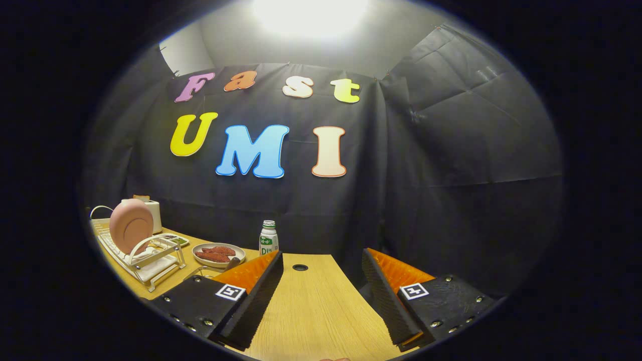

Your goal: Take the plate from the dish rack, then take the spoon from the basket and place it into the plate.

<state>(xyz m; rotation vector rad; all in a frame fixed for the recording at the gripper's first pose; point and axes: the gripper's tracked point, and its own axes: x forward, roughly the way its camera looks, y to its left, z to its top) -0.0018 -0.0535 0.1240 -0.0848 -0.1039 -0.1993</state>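
Observation:
A pink plate [131, 224] stands upright on edge in a white dish rack [150, 260] far off to the left of my fingers, on the wooden table [313, 306]. My gripper [322, 263] hangs open above the table's right part, with only bare wood between the two fingers. A bit of wire rim [200, 271] peeks out behind the left finger, beside the rack; I cannot tell whether it is the basket. The spoon is hidden.
A shallow dish with reddish food [218, 254] sits between the rack and a small white bottle with a green cap [268, 238]. A white box [153, 214] stands behind the rack. A round cable hole [300, 267] lies just ahead of the fingers. The table's right edge runs under the right finger.

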